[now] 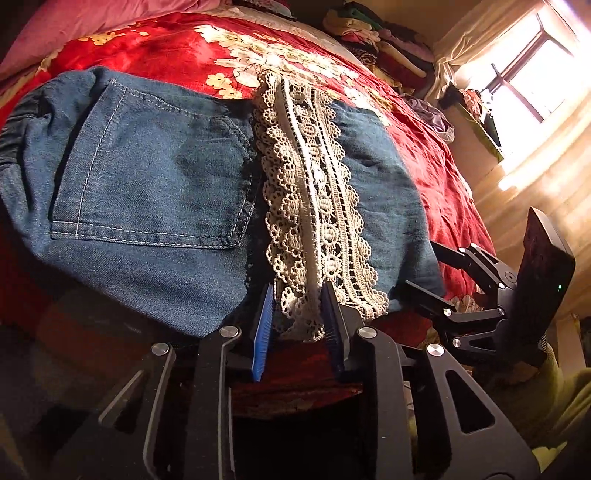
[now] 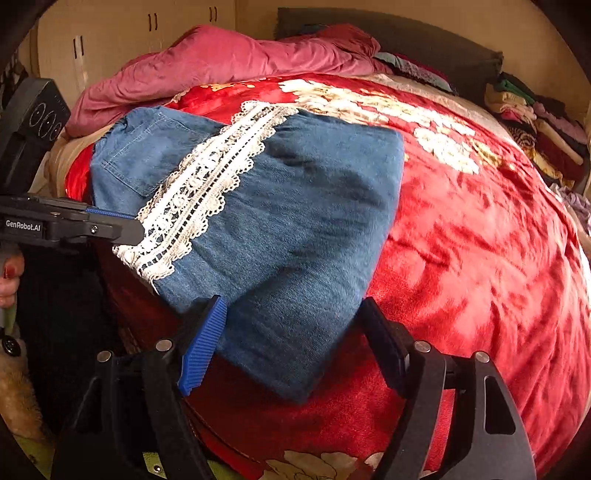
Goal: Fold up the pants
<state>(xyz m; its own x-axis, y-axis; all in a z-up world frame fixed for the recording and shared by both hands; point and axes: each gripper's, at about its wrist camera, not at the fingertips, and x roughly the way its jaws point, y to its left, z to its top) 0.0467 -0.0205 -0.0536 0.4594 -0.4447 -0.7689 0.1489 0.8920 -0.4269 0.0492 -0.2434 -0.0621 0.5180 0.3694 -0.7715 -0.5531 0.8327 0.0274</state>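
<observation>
Blue denim pants (image 1: 155, 192) with a cream lace hem strip (image 1: 314, 206) lie folded on the red floral bedspread (image 1: 177, 48). My left gripper (image 1: 299, 306) has its blue-padded fingers on either side of the lace end at the near edge, with a small gap between them. In the right wrist view the pants (image 2: 295, 206) and lace (image 2: 199, 192) lie ahead. My right gripper (image 2: 295, 325) is open, its fingers straddling the near corner of the folded denim. The left gripper (image 2: 125, 227) shows at the lace end.
A pink duvet (image 2: 221, 59) is bunched at the head of the bed. Stacked folded clothes (image 2: 535, 125) sit at the far right bed edge. A bright window (image 1: 532, 74) and curtain are to the right. Wooden cupboards (image 2: 147, 22) stand behind.
</observation>
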